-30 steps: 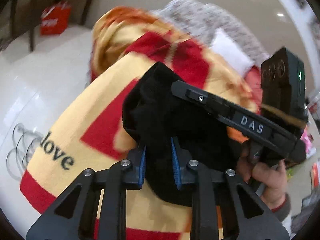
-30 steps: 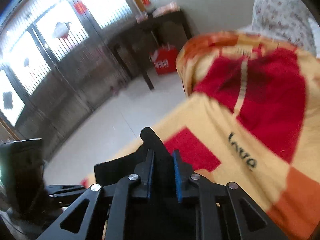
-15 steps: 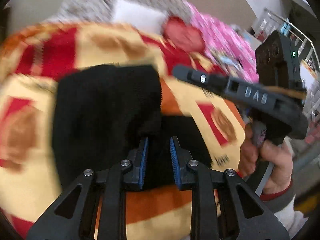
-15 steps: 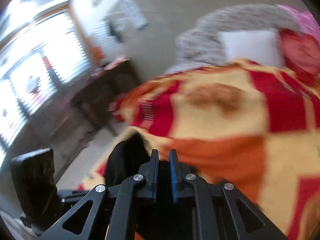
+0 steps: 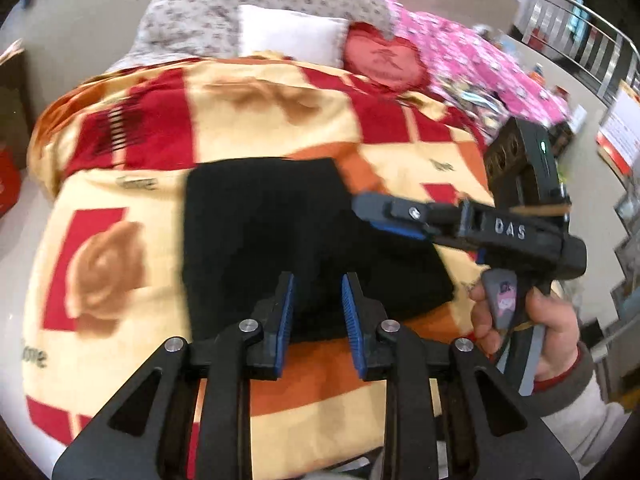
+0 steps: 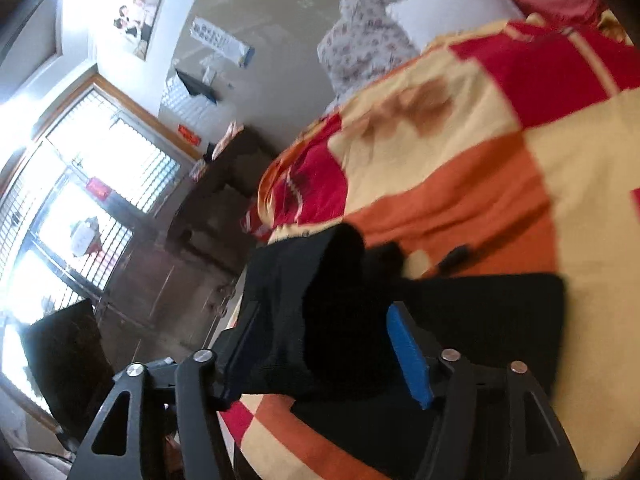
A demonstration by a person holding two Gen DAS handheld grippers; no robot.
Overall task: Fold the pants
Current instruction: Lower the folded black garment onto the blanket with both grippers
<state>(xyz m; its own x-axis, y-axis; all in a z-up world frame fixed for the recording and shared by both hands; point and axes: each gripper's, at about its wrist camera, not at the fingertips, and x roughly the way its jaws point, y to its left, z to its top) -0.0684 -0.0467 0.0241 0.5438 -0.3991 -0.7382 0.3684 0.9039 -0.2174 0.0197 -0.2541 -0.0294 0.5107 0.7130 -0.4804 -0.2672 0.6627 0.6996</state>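
Note:
The black pants [image 5: 272, 236] lie folded into a flat block on the red, yellow and orange blanket [image 5: 120, 240]. My left gripper [image 5: 318, 306] is open just above the pants' near edge, holding nothing. My right gripper [image 5: 400, 220] hovers over the pants' right side in the left wrist view. In the right wrist view the right gripper [image 6: 324, 344] is open wide, with a raised bunch of the black pants [image 6: 332, 304] lying loose between its blue-padded fingers [image 6: 408, 356].
Pillows [image 5: 292, 36] and a pink quilt [image 5: 480, 68] lie at the bed's far end. A dark desk [image 6: 224, 184] and barred windows [image 6: 92, 184] stand left of the bed. A metal railing [image 5: 580, 20] is at the far right.
Both grippers were shut on the black pants and carried the fold over. Now both have opened and the pants lie folded on the blanket.

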